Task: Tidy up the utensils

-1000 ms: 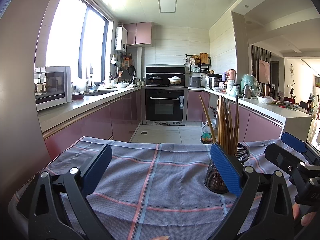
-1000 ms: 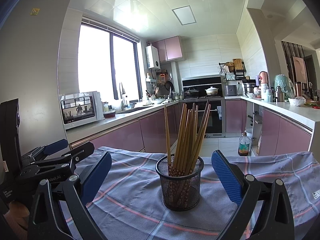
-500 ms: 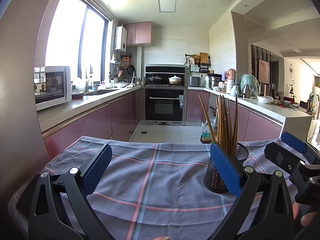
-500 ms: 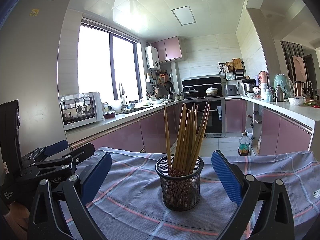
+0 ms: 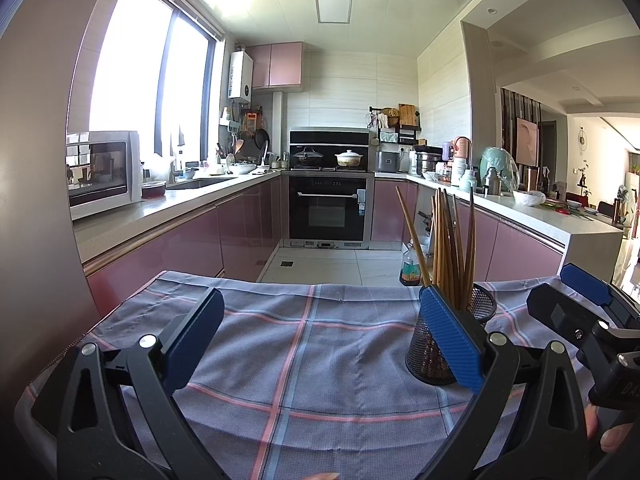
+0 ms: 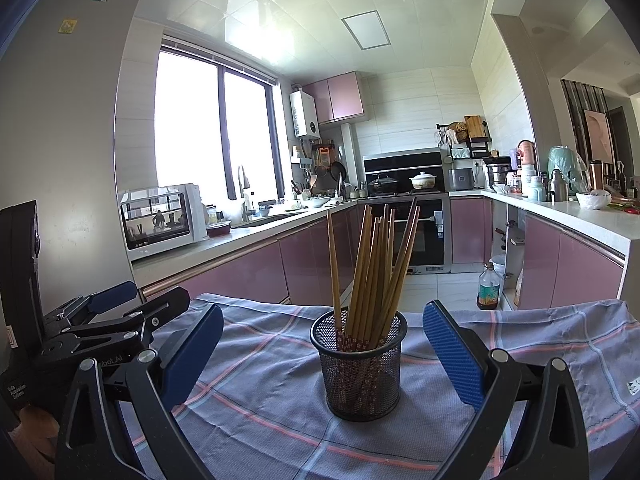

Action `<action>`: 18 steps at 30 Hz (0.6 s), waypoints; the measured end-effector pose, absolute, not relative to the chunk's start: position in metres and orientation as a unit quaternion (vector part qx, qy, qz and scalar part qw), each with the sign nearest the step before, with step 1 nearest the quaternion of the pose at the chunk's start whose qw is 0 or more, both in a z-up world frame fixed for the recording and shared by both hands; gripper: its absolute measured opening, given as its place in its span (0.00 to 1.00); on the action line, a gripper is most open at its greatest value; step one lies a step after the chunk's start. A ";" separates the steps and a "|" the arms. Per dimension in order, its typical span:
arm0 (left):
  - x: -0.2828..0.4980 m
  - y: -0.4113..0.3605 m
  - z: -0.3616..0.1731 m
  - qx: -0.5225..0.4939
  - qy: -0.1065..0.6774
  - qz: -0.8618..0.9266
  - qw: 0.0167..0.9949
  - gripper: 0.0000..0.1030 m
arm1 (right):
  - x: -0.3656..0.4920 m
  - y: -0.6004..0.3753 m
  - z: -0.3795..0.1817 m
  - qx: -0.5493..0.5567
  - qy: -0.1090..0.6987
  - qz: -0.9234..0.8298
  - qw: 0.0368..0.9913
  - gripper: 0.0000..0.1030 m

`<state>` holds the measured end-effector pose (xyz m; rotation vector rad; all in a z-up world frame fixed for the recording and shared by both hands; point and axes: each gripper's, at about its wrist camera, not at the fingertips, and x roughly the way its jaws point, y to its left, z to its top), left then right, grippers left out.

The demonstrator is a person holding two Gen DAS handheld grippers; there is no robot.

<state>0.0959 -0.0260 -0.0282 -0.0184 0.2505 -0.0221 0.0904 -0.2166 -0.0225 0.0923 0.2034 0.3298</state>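
Mesh cup: black wire, round, upright on the plaid cloth that covers the bench. The right wrist view shows it whole and centred. The left wrist view shows only part of it, its near side hidden behind the pad of that view's own finger.

Chopsticks: a wooden bundle standing in the mesh cup, long axes near vertical, patterned ends down, plain tips up and fanning slightly outward; one stick leans away from the rest toward the microwave side.

Right hand-held gripper: spread wide, empty, blue pads flanking the mesh cup on either side, apart from it.

Left hand-held gripper: spread wide, empty, over bare cloth beside the mesh cup, touching nothing. It also shows in the right wrist view, well to the microwave side of the cup.
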 end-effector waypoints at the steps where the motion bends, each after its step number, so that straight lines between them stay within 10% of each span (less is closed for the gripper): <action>1: 0.096 -0.026 -0.028 -0.009 0.125 -0.011 0.992 0.94 | 0.091 -0.217 -0.023 0.046 0.101 0.164 0.980 0.94; 18: 0.096 -0.026 -0.028 -0.009 0.125 -0.011 0.992 0.94 | 0.090 -0.215 -0.024 0.047 0.102 0.163 0.980 0.94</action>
